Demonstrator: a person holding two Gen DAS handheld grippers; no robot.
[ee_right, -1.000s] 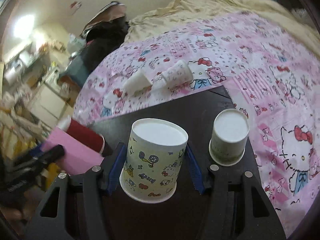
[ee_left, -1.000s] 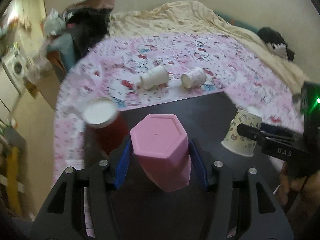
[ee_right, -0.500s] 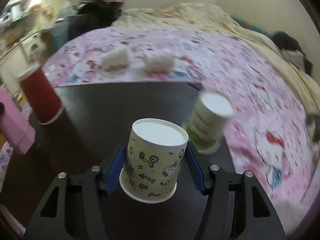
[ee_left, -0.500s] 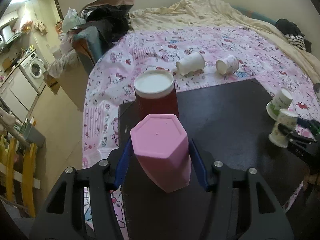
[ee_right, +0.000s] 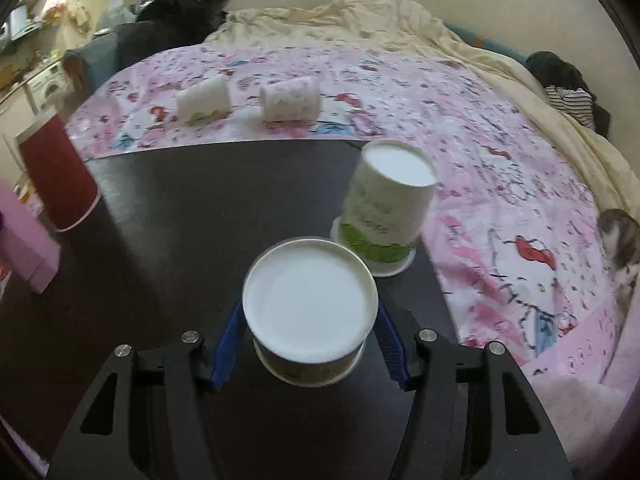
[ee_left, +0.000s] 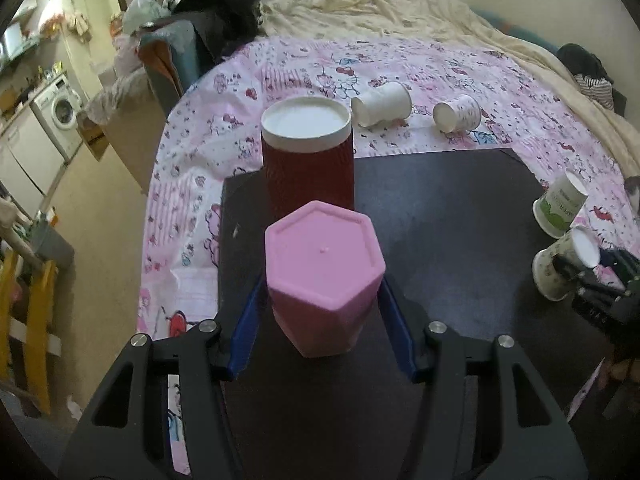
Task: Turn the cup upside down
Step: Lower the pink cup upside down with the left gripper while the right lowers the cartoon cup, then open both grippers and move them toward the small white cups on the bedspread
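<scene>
Both tools grip inverted cups — left [ee_left: 322, 320] pink cup [ee_left: 324, 276], right [ee_right: 310, 336] paper cup [ee_right: 310, 312], sides hidden.

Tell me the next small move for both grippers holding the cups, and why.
Probably open both and back away: the pink hexagonal cup in the left gripper and the patterned paper cup in the right gripper sit base-up on the dark board.

Pink cup [ee_left: 324, 276], red cup [ee_left: 308, 160], black table [ee_left: 452, 208]
</scene>
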